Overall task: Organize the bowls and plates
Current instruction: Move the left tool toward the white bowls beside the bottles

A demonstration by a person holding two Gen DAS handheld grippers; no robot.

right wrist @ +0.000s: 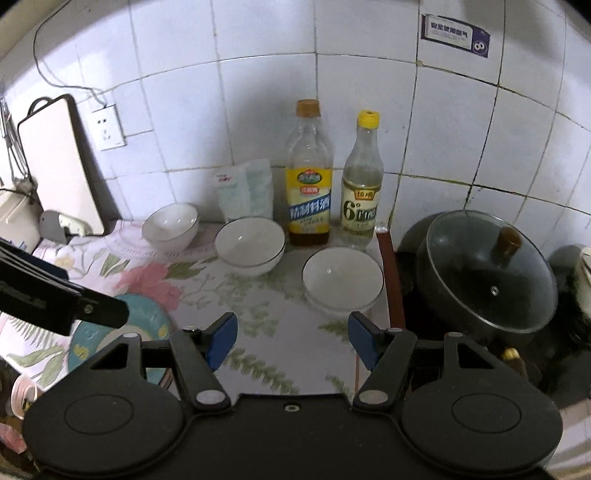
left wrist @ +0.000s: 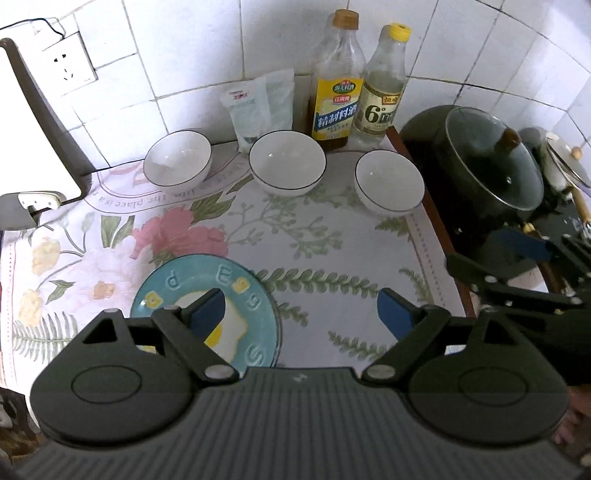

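Claws, left (left wrist: 301,312) and right (right wrist: 291,341), both gape empty; only the right view shows the wall sticker (right wrist: 456,35).

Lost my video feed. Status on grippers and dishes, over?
Left gripper and right gripper open, empty. Three white bowls apart on the cloth, blue plate near left gripper. Bottles behind; nothing blocking.

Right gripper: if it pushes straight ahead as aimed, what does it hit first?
Probably the nearest white bowl, just right of the right gripper centerline. Only floral tablecloth lies before it. Gripper is open; depth is unclear.
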